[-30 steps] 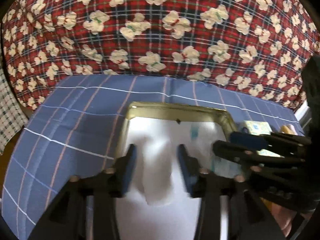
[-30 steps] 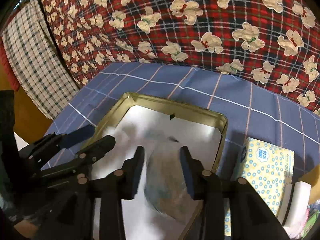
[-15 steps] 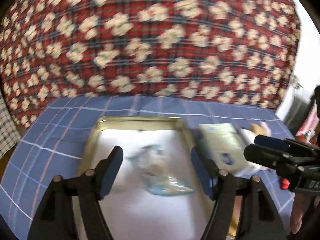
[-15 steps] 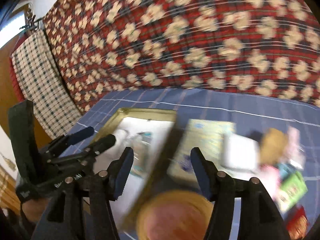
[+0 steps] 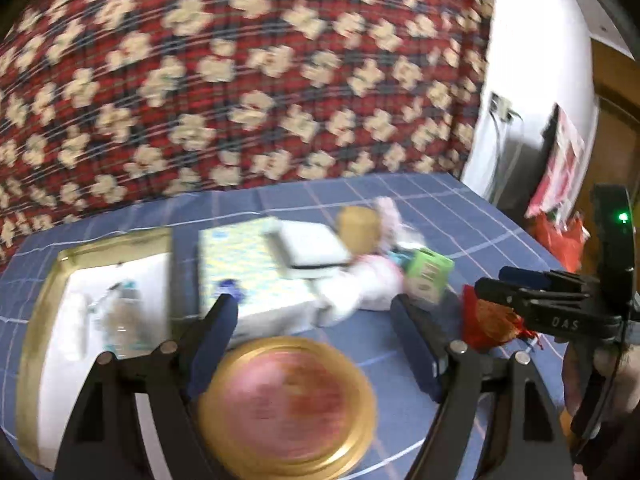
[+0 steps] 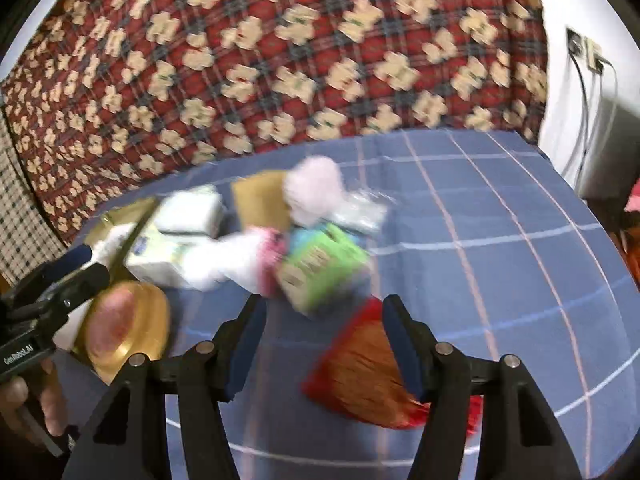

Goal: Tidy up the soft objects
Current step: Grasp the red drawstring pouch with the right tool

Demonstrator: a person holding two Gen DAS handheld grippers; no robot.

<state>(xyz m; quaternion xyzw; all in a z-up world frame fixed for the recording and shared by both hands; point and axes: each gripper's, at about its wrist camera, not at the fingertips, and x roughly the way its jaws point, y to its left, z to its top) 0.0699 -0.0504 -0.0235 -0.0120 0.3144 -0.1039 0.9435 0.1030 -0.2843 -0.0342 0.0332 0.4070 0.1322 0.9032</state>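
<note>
A gold tin point(image 5: 36, 316) with a white lining holds a clear plastic packet point(image 5: 116, 320) at the left. Right of it lies a pile: a yellow-blue tissue pack point(image 5: 244, 272), a white sponge point(image 5: 312, 248), a white and pink cloth point(image 5: 360, 284) point(image 6: 236, 256), a green box point(image 5: 428, 276) point(image 6: 320, 264), a pale pink fluffy item point(image 6: 316, 188) and a brown block point(image 6: 260, 200). A red-orange mesh bag point(image 6: 368, 364) point(image 5: 492, 320) lies nearest. My left gripper point(image 5: 320, 340) is open and empty above a round gold lid point(image 5: 288, 408). My right gripper point(image 6: 324, 344) is open and empty beside the mesh bag.
Everything sits on a blue checked cloth point(image 6: 480, 240). A red plaid blanket with cream bears point(image 6: 280, 60) rises behind it. A white wall with a socket and cables point(image 6: 588, 60) is at the right, and a checked fabric point(image 6: 16, 216) at the far left.
Both grippers have opened wide and swung right, away from the tin. The plastic packet stays in the tin. The pile, the round lid and the mesh bag have come into view.
</note>
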